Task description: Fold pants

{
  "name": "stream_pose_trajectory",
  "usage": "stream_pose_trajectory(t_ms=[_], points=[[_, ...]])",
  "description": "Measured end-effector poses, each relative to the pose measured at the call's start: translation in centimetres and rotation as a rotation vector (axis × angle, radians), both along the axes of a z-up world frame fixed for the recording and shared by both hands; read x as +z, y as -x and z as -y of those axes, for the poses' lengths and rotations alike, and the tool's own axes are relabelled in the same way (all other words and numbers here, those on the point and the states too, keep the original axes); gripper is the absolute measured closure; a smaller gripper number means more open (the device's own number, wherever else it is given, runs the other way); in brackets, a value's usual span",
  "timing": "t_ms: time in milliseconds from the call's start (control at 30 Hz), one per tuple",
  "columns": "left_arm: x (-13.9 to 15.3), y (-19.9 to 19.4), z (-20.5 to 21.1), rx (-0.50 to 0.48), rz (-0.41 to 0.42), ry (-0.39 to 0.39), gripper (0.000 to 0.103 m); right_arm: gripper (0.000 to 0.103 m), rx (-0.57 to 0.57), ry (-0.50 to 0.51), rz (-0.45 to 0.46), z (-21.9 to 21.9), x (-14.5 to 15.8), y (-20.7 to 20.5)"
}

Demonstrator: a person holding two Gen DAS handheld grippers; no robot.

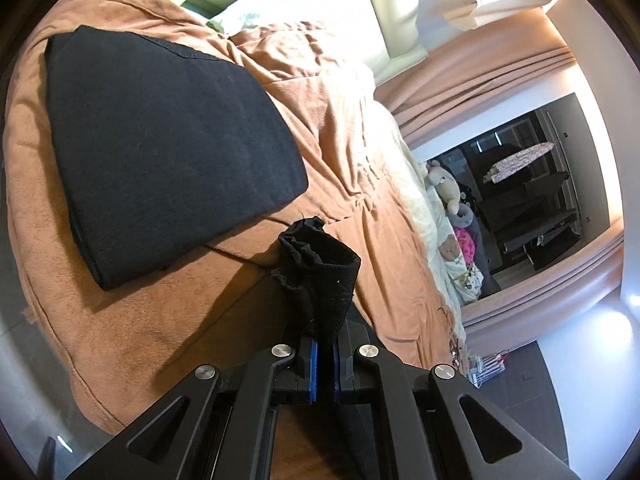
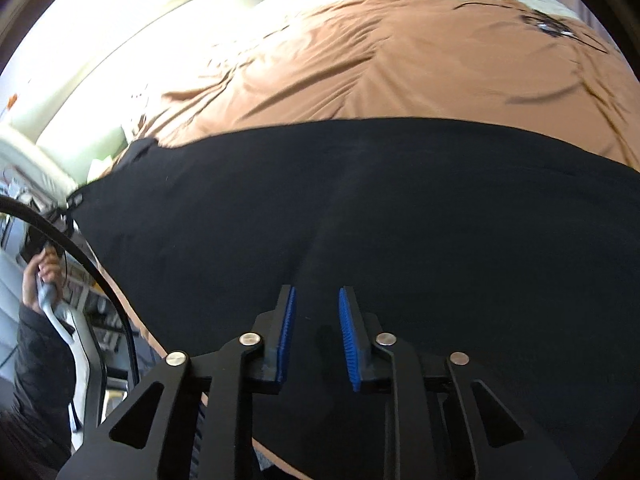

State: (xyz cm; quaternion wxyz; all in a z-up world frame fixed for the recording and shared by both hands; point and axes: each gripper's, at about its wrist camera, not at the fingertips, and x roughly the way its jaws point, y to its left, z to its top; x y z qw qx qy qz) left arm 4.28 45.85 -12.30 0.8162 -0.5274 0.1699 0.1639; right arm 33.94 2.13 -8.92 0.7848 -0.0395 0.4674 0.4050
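Note:
Black pants (image 1: 168, 148) lie flat on an orange-brown bedspread (image 1: 352, 184), at the upper left of the left wrist view. My left gripper (image 1: 324, 344) is shut on a bunched black cuff or hem (image 1: 320, 276) of the pants, held up off the bed. In the right wrist view the pants (image 2: 400, 208) spread wide across the bedspread (image 2: 380, 60). My right gripper (image 2: 317, 300) is open just above the black fabric, with nothing between its blue pads (image 2: 349, 336).
Pillows and a pale headboard (image 1: 384, 20) lie beyond the bed. Peach curtains (image 1: 500, 76) and a dark window (image 1: 532, 196) are on the right, with stuffed toys (image 1: 444, 184) at the bed's edge. A person's hand (image 2: 42, 276) and a black cable (image 2: 100, 280) show at the left.

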Motion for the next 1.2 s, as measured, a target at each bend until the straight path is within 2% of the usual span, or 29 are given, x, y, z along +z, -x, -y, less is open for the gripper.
stream_pose_trajectory(t_ms=[67,133,800,1200], points=[[0.2,0.0,0.0,-0.001,-0.003,0.0,0.098,0.089,0.013,0.03,-0.009,-1.0,-0.4,-0.4],[0.4,-0.1,0.0,0.001,0.001,0.003,0.098,0.095,0.03,0.066,-0.026,-2.1,-1.3,-0.6],[1.6,-0.3,0.1,0.006,0.012,-0.009,0.098,0.098,0.226,0.143,-0.066,-4.1,-2.3,3.7],[0.9,0.4,0.1,0.018,0.003,0.006,0.098,0.101,0.113,0.168,-0.033,-6.2,-2.0,0.1]])
